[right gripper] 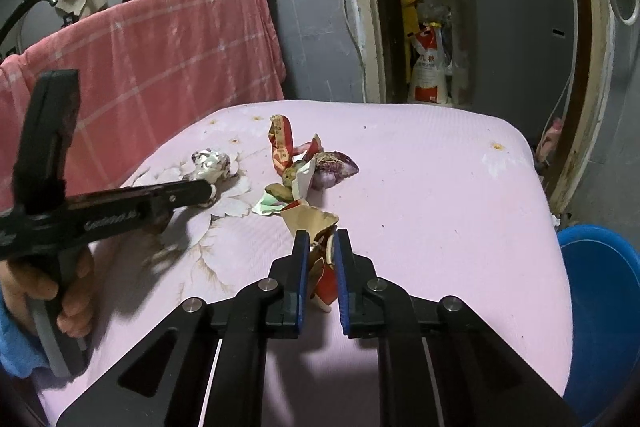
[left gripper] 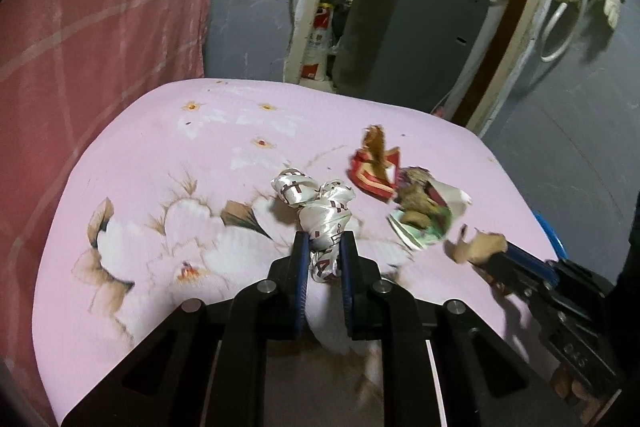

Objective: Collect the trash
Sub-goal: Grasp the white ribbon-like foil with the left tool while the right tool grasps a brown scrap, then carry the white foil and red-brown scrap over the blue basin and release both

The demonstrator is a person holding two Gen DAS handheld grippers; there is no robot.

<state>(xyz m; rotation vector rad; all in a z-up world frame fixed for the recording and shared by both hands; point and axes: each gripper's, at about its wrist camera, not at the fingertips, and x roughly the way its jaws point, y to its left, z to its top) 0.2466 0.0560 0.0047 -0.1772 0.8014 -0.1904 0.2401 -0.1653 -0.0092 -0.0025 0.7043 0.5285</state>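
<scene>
Bench (right gripper: 440,187) under pink floral cloth; blue bucket (right gripper: 600,291) beside its right edge; mixed trash pile (right gripper: 308,171) mid-bench; left gripper (left gripper: 324,241), fingers narrow, pinching crumpled white wrapper (left gripper: 320,203); right gripper (right gripper: 321,239), fingers narrow, clamping torn brown-red paper scrap (right gripper: 316,223).

Left tool (left gripper: 324,241) clamps white wrapper (left gripper: 320,203) on pink tablecloth (left gripper: 160,155).

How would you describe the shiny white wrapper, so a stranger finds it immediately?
On the pink flowered tabletop, look left of the pile of red and brown scraps. The shiny white wrapper lies there, twisted, silvery-white with dark red marks.
</scene>
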